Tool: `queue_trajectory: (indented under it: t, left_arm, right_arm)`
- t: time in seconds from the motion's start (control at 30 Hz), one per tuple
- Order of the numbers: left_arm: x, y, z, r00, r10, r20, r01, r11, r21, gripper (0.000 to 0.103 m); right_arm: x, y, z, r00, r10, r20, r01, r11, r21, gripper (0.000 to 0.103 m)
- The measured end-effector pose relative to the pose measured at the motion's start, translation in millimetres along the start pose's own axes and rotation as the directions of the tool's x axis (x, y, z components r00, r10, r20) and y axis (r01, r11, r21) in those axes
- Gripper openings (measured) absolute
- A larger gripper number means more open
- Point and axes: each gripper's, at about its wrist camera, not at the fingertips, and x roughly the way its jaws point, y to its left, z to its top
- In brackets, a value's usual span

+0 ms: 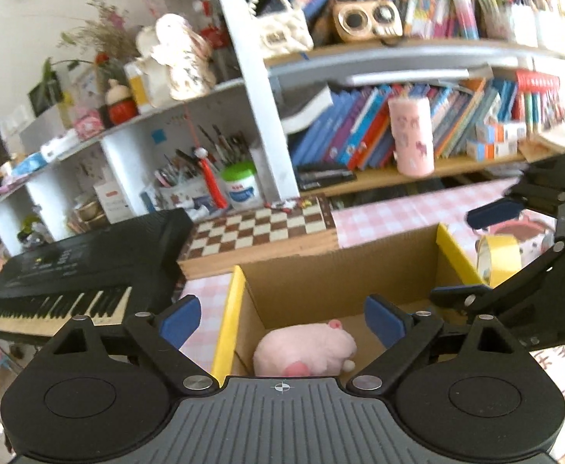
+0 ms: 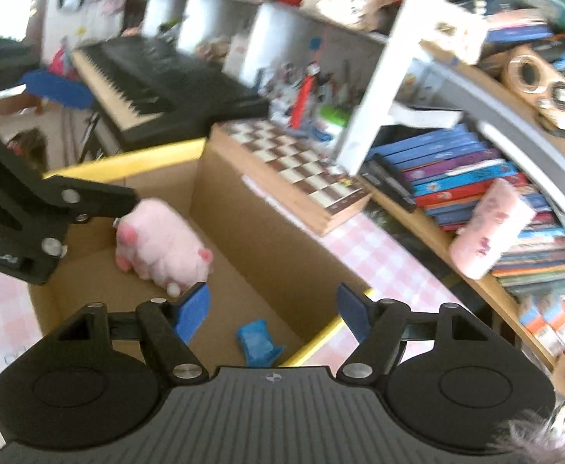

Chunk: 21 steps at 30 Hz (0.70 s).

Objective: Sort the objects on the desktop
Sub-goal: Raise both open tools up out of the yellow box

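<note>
A cardboard box with yellow-taped rim stands on the pink checked desk. A pink plush toy lies on its floor; it also shows in the right wrist view. A blue crumpled object lies in the box near its right wall. My left gripper is open and empty above the box, over the plush. My right gripper is open and empty above the box's right side; it shows at the right of the left wrist view, and the left gripper shows at the left of the right wrist view.
A yellow tape roll sits right of the box. A chessboard lies behind it, a black keyboard to the left. Bookshelves with a pink cup stand behind. A furry object is at the lower right.
</note>
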Motion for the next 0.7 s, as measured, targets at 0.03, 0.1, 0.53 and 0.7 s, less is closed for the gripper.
queue_trajectory:
  t: [0.03,0.1,0.53,0.7]
  left_arm:
    - [-6,3,0,1.000,0.008,0.009,-0.007,1.000,-0.017,0.095]
    - [-19,7,-2,0.999,0.022,0.025,-0.021,0.998,-0.053,0.097]
    - [-96,21,-31,0.993,0.052,0.104,-0.032,0.982,-0.187,0.099]
    - [-120,21,-48,0.991,0.070,0.111,-0.048,0.981,-0.187,0.099]
  right_arm:
    - [-6,0,0,1.000,-0.020,0.012,0.020,1.000,0.018,0.070]
    - [-21,0,-1,0.997,-0.067,0.041,0.064,0.996,0.065,0.070]
    - [-108,16,-35,0.969,-0.218,0.119,0.160,0.915,0.371,0.070]
    - [-144,29,-56,0.945,-0.298,0.135,0.207,0.865,0.457,0.070]
